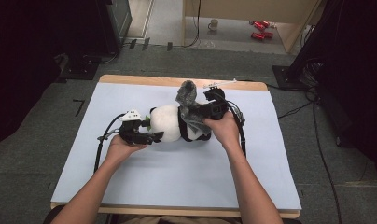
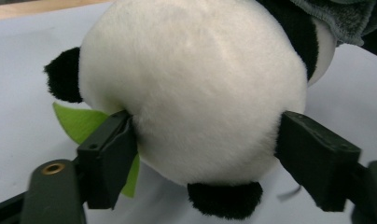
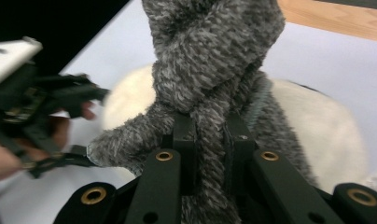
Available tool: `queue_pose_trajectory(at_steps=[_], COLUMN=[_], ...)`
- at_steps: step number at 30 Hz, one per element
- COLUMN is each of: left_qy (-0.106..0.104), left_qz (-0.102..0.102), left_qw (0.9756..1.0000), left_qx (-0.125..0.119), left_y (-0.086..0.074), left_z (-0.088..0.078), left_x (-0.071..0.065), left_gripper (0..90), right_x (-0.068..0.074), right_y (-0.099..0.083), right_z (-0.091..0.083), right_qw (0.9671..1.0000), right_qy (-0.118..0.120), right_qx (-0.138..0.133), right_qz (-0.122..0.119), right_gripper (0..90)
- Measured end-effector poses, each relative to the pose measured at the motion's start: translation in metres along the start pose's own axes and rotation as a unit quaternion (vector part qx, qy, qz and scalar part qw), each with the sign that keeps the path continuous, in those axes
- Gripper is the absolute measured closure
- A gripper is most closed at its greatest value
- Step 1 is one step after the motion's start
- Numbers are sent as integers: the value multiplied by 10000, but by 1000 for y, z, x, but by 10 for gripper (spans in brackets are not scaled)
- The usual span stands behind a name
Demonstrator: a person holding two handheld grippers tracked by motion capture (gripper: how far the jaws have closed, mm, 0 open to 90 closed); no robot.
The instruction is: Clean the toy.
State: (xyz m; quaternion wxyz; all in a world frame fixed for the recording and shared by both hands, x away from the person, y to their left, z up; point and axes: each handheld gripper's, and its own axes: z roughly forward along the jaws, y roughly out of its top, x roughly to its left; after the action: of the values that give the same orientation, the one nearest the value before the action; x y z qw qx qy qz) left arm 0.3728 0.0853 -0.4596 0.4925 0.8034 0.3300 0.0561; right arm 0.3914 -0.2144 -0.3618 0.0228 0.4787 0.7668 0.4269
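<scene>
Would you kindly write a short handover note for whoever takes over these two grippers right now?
Left gripper: jaws wide, standing either side of the white and black plush panda toy; the near jaw brushes the fur, the far one stands clear, so no grip.
Right gripper: jaws shut on the grey knitted scarf, pinching a strand.
The panda lies on the pale blue table mat, a green felt leaf beside it. The scarf is draped over the toy's neck.
Done: scarf looped around the panda.
Left, probably: tidy or tighten the scarf, then let go.
</scene>
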Motion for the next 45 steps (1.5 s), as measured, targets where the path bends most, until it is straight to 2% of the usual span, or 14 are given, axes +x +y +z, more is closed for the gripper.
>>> queue_pose_trajectory(at_steps=[4, 6, 9, 12, 16, 20, 24, 26, 33, 40, 45], left_qy=[48, 75, 98, 117, 98, 130, 140, 161, 155, 144, 101], left_qz=[-29, -44, -70, -144, -105, -191, -227, -232, -293, -271, -300], left_qw=[10000, 9999, 9999, 9998, 9999, 9996, 9993, 9992, 9990, 9991, 9990], left_qx=[52, 77, 92, 110, 75, 181, 257, 293, 309, 308, 326], left_y=[1, 3, 4, 5, 6, 7, 7, 7, 7, 8, 8], left_z=[-1, -2, -3, -4, -5, -5, -4, -4, -4, -4, -5], left_x=[-2, -3, -4, -5, -6, -5, -5, -5, -4, -5, -3], left_gripper=[391, 448, 517, 552, 600, 633, 658, 665, 674, 673, 670], right_x=[18, 30, 49, 63, 69, 62, 53, 50, 20, -5, -18], right_y=[4, 6, 8, 7, 0, -9, -13, -13, -15, -19, -22], right_z=[1, 3, 10, 24, 48, 65, 66, 61, 30, 2, -10], right_qw=[9997, 9990, 9974, 9962, 9958, 9966, 9968, 9969, 9989, 9993, 9991], right_qy=[164, 408, 631, 700, 661, 516, 387, 299, -103, -299, -368], right_qx=[30, -18, 50, 175, 449, 521, 533, 526, 406, 242, 161], right_qz=[-189, -201, -353, -493, -457, -377, -457, -497, -223, 40, 150], right_gripper=[797, 799, 799, 799, 800, 803, 804, 803, 802, 803, 802])
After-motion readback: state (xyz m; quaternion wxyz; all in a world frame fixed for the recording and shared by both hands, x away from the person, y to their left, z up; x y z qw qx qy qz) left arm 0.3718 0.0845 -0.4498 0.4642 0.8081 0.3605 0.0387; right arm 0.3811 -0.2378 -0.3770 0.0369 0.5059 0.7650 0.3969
